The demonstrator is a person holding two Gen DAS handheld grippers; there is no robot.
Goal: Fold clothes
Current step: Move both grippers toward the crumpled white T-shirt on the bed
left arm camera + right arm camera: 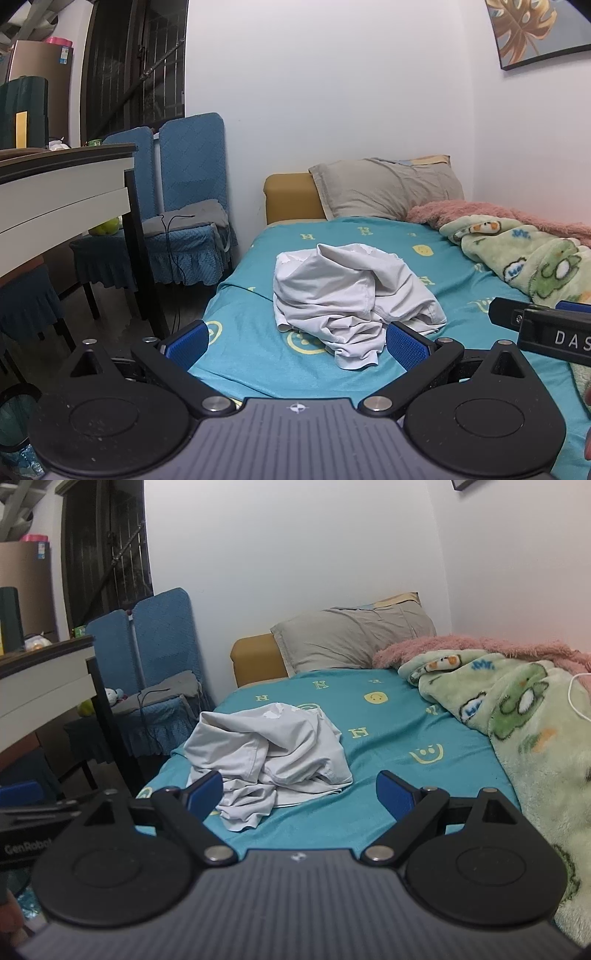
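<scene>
My left gripper [295,341] and right gripper [299,794] both gape empty short of the crumpled white garment [351,299] at twelve o'clock on the teal bedsheet [424,266], and only my right view shows what may be a white cable [574,698] at three o'clock.

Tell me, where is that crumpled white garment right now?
The white garment lies in a heap on the teal bedsheet, near the bed's left edge by the blue chairs, just ahead of both open tools.
</scene>
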